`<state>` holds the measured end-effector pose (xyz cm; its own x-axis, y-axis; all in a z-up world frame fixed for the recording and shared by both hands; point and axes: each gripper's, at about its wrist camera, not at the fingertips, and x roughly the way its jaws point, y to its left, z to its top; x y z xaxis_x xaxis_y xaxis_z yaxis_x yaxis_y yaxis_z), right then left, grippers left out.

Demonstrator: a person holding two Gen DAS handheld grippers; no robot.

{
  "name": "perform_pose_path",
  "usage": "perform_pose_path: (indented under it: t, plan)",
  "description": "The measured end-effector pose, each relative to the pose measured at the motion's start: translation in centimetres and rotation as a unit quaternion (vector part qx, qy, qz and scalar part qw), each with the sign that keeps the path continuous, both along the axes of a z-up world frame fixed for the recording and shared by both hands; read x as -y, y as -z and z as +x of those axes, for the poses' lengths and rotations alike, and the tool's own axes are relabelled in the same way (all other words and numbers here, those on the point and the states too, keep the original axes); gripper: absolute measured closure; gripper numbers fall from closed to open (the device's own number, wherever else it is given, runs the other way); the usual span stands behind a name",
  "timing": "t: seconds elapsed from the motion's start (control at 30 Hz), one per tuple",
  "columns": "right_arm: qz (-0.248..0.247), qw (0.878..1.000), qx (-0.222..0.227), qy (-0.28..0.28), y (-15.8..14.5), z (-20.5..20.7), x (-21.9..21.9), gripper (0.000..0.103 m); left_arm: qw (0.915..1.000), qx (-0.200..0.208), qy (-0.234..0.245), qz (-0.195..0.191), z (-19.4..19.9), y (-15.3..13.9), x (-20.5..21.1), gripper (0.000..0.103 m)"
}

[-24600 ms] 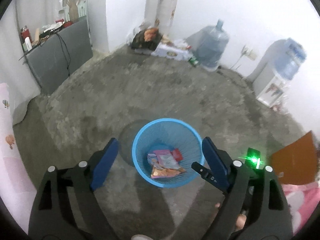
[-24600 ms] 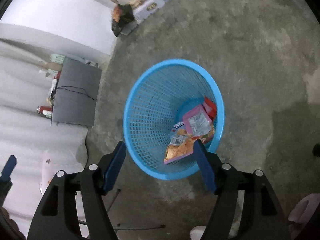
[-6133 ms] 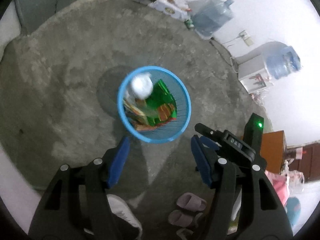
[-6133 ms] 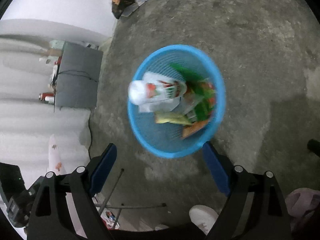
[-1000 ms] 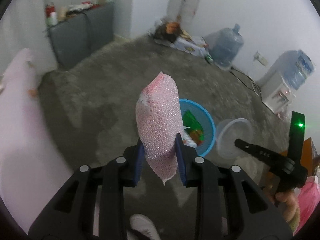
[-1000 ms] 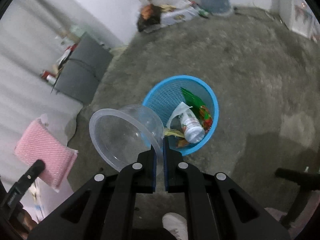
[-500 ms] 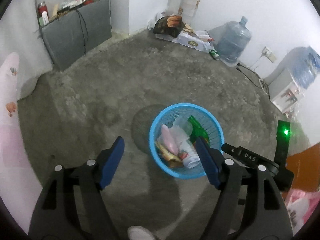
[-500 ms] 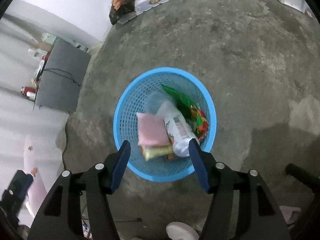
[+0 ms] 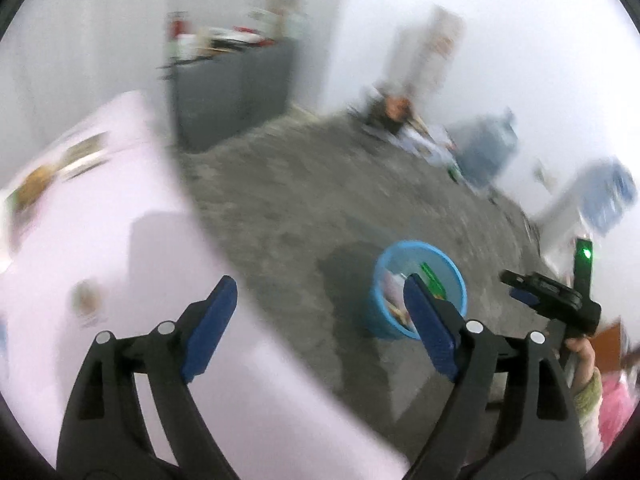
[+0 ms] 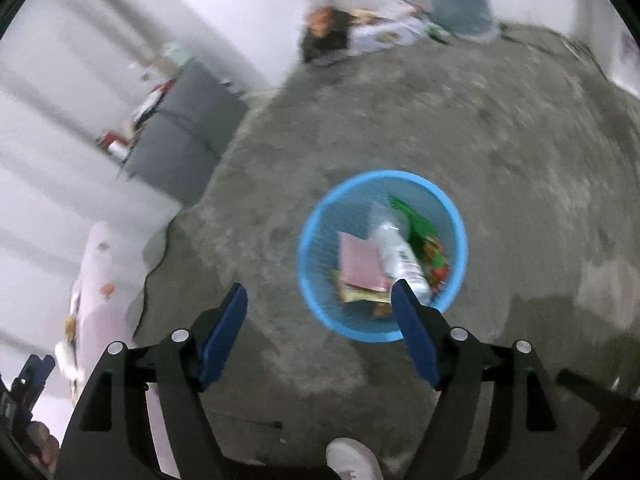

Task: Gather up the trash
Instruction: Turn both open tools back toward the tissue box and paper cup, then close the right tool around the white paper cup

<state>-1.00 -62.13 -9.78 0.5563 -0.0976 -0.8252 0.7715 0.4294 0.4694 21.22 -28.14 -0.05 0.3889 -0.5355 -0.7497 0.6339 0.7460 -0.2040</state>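
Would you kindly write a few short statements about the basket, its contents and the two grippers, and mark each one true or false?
1. The blue basket stands on the concrete floor. True.
2. The pink sponge lies inside the basket. True.
3. The right gripper grips a clear plastic cup. False: its fingers are spread with nothing between them.
4. The basket is empty. False: it holds the sponge, a plastic bottle and green wrappers.
5. The left gripper is open and holds nothing. True.
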Motion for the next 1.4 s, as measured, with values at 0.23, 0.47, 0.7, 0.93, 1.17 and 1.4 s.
perform_pose_path:
  t: [0.23,0.47,0.7,0.93,1.17,1.4]
  plan:
    - [-0.050,0.989,0.040,-0.136,-8.2,8.8,-7.0,0.030,0.9785,-0.004,-0.197,-0.060,3.4,-0.8,-20.0,0.020]
    - [-0.058,0.954,0.077,-0.285,-14.1,21.0,-18.6,0.020,0.8984,-0.114,-0.394,-0.158,7.6,2.6,-37.0,0.018]
    - [-0.022,0.918,0.093,-0.385,-16.3,33.1,-30.6,0.019,0.8547,-0.163,-0.440,-0.223,10.5,5.5,-42.2,0.015]
    - [-0.022,0.907,0.076,-0.414,-16.7,40.1,-38.2,0.019,0.8441,-0.182,-0.474,-0.172,13.4,7.3,-41.9,0.014]
    - [-0.023,0.915,0.043,-0.399,-15.2,43.7,-39.9,0.019,0.8595,-0.161,-0.472,-0.110,15.8,8.0,-41.0,0.013]
    - [0.001,0.914,0.007,-0.405,-12.3,47.9,-41.7,0.019,0.8913,-0.116,-0.438,-0.024,17.0,8.0,-38.7,0.013]
